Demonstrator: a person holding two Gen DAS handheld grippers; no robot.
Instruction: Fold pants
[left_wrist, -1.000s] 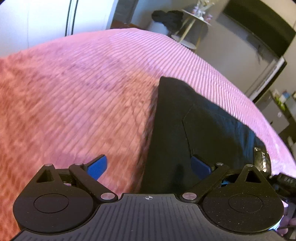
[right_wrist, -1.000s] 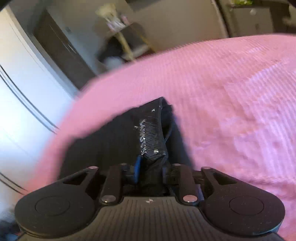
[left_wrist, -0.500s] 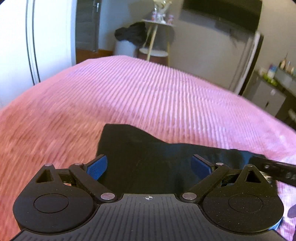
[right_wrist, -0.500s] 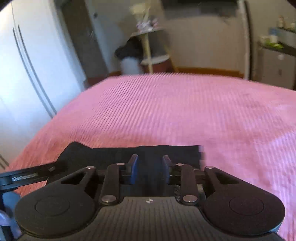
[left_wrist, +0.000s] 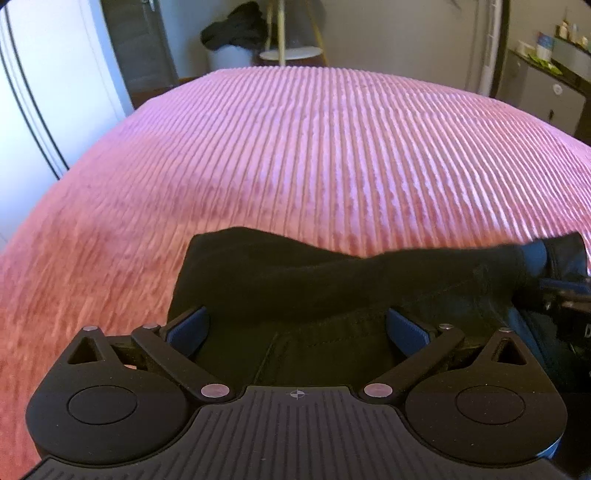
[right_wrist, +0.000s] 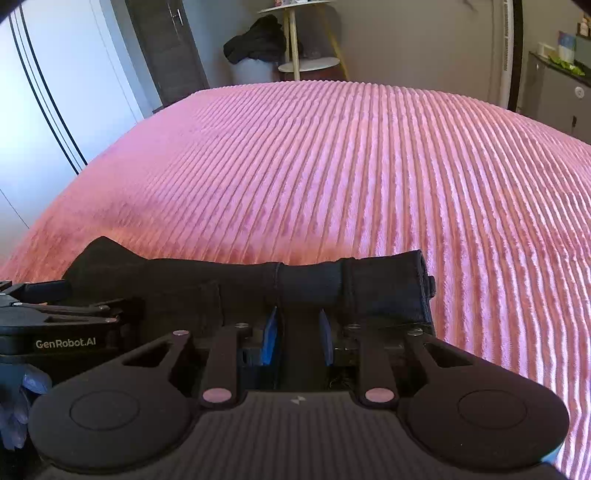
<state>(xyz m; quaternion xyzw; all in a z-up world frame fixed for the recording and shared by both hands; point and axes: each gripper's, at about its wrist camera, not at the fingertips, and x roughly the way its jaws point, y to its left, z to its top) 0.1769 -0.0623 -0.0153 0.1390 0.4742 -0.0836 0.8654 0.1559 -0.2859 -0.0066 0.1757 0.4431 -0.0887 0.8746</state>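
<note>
The black pants lie folded in a low bundle at the near edge of the pink ribbed bedspread. My left gripper is open, its blue pads spread wide over the cloth, not pinching it. My right gripper is shut on a fold of the pants, the dark cloth squeezed between its blue pads. The left gripper shows at the left of the right wrist view. The right gripper shows at the right edge of the left wrist view.
Beyond the bed stand a white bin with dark clothes on it, a small side table, a dark door and white wardrobe doors. A grey cabinet is at the far right.
Both grippers swung round to face down the bed and came close together over the pants. The pants went from hanging and spread to a low bundle. The left stayed open, the right stayed shut.
</note>
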